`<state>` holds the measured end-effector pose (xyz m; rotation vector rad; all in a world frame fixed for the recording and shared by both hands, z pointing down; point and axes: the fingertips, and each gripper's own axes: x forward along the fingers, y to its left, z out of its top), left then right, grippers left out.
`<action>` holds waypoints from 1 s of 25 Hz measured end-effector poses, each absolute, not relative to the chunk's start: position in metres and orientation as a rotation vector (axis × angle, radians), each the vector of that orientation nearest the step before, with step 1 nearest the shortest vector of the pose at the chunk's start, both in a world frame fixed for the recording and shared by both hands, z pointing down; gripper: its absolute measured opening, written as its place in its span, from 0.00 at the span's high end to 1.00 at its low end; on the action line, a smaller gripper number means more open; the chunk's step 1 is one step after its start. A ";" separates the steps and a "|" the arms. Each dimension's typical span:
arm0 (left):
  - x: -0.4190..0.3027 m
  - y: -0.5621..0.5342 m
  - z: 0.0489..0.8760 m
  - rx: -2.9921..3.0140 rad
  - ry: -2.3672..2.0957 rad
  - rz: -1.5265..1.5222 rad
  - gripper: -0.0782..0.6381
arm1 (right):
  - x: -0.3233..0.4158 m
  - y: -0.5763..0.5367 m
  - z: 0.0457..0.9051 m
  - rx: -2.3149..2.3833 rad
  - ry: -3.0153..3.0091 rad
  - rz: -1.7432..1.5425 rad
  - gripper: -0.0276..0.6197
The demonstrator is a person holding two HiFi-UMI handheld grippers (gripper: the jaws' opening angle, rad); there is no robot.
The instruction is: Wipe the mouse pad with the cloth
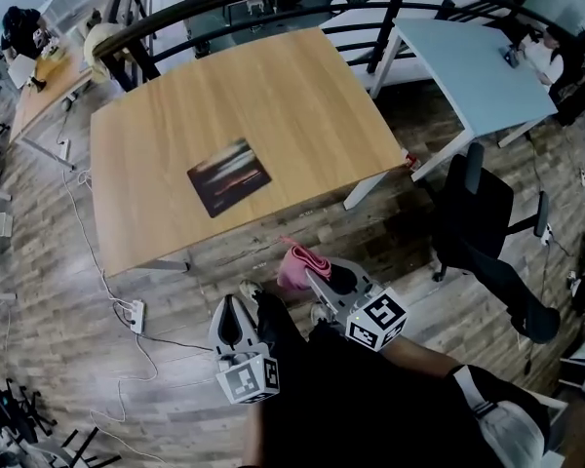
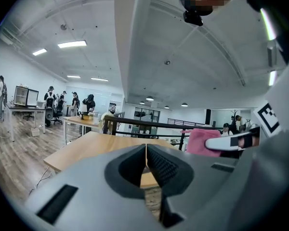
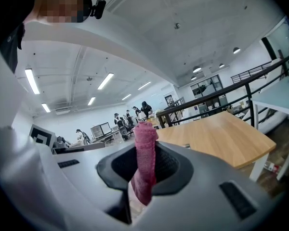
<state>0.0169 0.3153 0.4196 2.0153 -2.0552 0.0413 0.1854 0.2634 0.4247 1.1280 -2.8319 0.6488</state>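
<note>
Pink cloth (image 1: pixel 294 264), dark streaked mouse pad (image 1: pixel 229 176).

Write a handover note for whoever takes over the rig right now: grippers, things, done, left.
Left gripper: jaws together, empty, held short of the table.
Right gripper: shut on the pink cloth, also short of the table.
Mouse pad: flat on the table, nothing touching it.
Done: cloth is gripped.
Left: carry the cloth to the pad and wipe it.
</note>
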 end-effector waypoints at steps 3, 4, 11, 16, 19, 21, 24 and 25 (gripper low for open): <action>0.001 0.286 0.421 2.028 -2.034 0.032 0.85 | 0.171 0.239 0.428 1.151 -2.799 0.646 0.85; -0.005 0.277 0.422 2.034 -2.031 0.032 0.85 | 0.166 0.231 0.429 1.157 -2.786 0.646 0.85; -0.058 0.209 0.433 2.047 -1.959 0.017 0.85 | 0.110 0.170 0.435 1.174 -2.731 0.666 0.85; -0.095 0.173 0.451 2.051 -1.902 0.055 0.85 | 0.070 0.130 0.431 1.189 -2.697 0.685 0.85; -0.120 0.157 0.457 2.043 -1.888 0.074 0.85 | 0.040 0.106 0.433 1.157 -2.698 0.678 0.85; -0.133 0.147 0.462 2.036 -1.880 0.081 0.85 | 0.022 0.089 0.433 1.129 -2.702 0.669 0.85; -0.142 0.136 0.474 2.000 -1.871 0.086 0.85 | 0.000 0.068 0.442 1.068 -2.697 0.670 0.85; -0.143 0.135 0.479 1.983 -1.868 0.088 0.85 | -0.006 0.063 0.445 1.043 -2.695 0.674 0.85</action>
